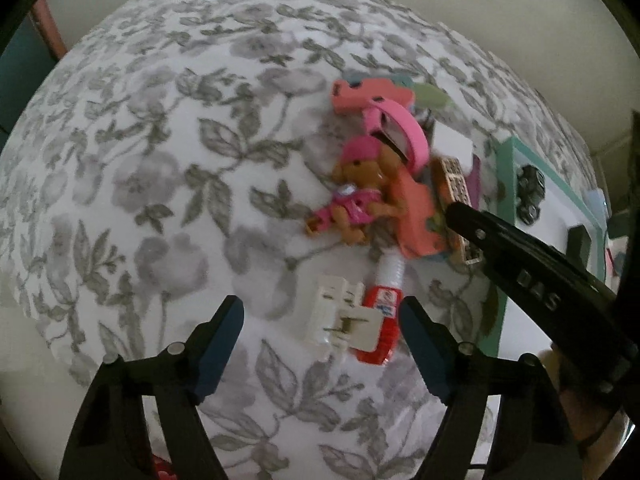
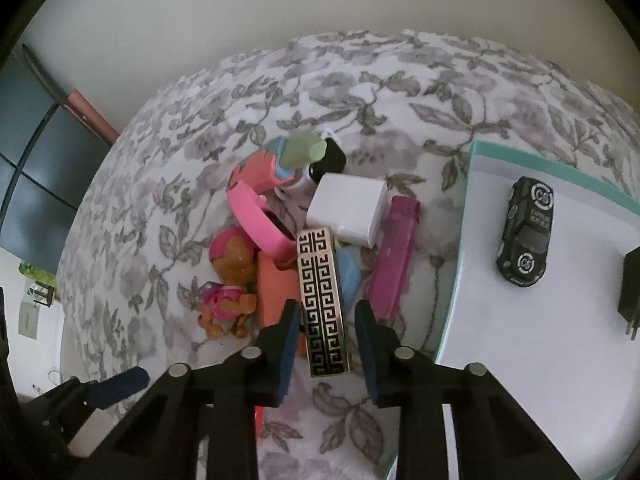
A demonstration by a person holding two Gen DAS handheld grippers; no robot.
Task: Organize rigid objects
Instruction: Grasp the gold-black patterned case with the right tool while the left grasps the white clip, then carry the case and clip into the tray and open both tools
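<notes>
My right tongs (image 2: 326, 316) stand apart, one finger on either side of the near end of the gold-and-black patterned bar (image 2: 322, 306), not closed on it. The bar lies at the 6 o'clock edge of the toy pile on the floral bench (image 2: 360, 92). At its 9 o'clock sits an orange block (image 2: 274, 290), and beyond that the brown toy dog (image 2: 232, 276) in pink. At its 3 o'clock lie a light blue piece (image 2: 349, 274) and a magenta bar (image 2: 394, 256). At 12 o'clock rests the white charger (image 2: 348, 210), with a pink band (image 2: 260, 220) at 10 o'clock.

At 3 o'clock of the pile sits the white tray (image 2: 466, 216) with a teal rim, carrying a dark toy car (image 2: 528, 234) and a black plug (image 2: 632, 292).

My left tongs (image 1: 322, 338) are also apart and hold nothing. Between their tips lie a white plug adapter (image 1: 336, 316) and, touching it at its 3 o'clock, a red glue bottle (image 1: 380, 312) whose white nozzle points to 12 o'clock, toward the pile.
</notes>
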